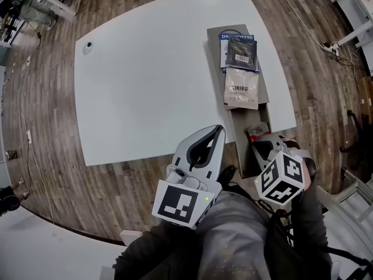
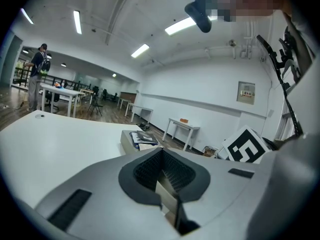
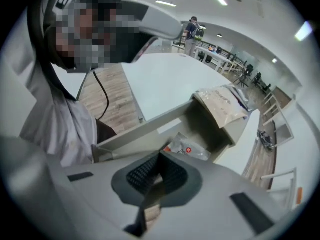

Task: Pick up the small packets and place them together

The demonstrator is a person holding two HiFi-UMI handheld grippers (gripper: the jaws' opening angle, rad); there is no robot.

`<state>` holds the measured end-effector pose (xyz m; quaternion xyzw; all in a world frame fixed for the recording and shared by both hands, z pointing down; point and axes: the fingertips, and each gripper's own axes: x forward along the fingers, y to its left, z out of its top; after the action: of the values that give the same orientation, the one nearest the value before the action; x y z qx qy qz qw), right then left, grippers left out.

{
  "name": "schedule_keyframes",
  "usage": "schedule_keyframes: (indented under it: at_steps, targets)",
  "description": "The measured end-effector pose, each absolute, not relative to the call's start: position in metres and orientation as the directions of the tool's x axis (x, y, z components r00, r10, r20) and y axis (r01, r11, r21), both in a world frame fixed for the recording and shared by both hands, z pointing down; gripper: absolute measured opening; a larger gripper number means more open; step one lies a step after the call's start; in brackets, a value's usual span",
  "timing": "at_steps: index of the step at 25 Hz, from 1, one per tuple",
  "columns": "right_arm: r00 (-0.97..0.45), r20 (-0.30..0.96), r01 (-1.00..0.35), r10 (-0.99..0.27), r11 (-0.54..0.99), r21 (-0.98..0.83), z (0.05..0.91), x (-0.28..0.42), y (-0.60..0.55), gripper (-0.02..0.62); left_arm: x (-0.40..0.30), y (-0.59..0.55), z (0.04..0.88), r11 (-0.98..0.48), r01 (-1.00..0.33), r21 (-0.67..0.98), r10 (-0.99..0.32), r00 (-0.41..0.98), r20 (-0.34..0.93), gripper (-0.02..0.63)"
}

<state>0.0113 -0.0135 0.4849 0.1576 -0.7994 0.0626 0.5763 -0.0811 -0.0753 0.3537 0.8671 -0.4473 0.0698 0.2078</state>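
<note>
- The right gripper (image 3: 160,155) is tipped down, clenched and empty, just above the packet (image 3: 189,149) in the box (image 3: 150,126) (probably for a pickup).
- The left gripper (image 2: 161,153), clenched too, is kept aside.

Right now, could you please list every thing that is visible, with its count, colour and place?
Rectangular table: one, white, centre, on a wooden floor.
Long open cardboard box: one, grey, on the table's right side.
Blue-and-white coffee packet: one, far end of the box, partly under the black packet.
Black packet: one, on top of the coffee packet.
Beige paper packet: one, middle of the box.
Small red-and-white packet: one, near end of the box.
Small round object: one, grey, the table's far left corner; too small to identify.
Distant person: one, by the background tables.
Left hand-held gripper: grey, shut, empty.
Right hand-held gripper: grey, shut, empty, above the red-and-white packet.
</note>
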Motion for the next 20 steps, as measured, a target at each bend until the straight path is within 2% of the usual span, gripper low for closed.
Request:
schedule_keyframes:
  at_steps: [11, 20]
  targets:
    - [-0.396, 0.874, -0.359, -0.281, 0.924, 0.134, 0.425, 0.004, -0.015, 0.005, -0.078, -0.068, 0.339, -0.528, -0.801, 0.281, -0.762, 0.593, 0.259, 0.003]
    - [-0.464, 0.782, -0.408, -0.416, 0.884, 0.227, 0.372, -0.015, -0.109, 0.005, -0.094, -0.106, 0.313, -0.513, -0.825, 0.238, -0.797, 0.561, 0.225, 0.003]
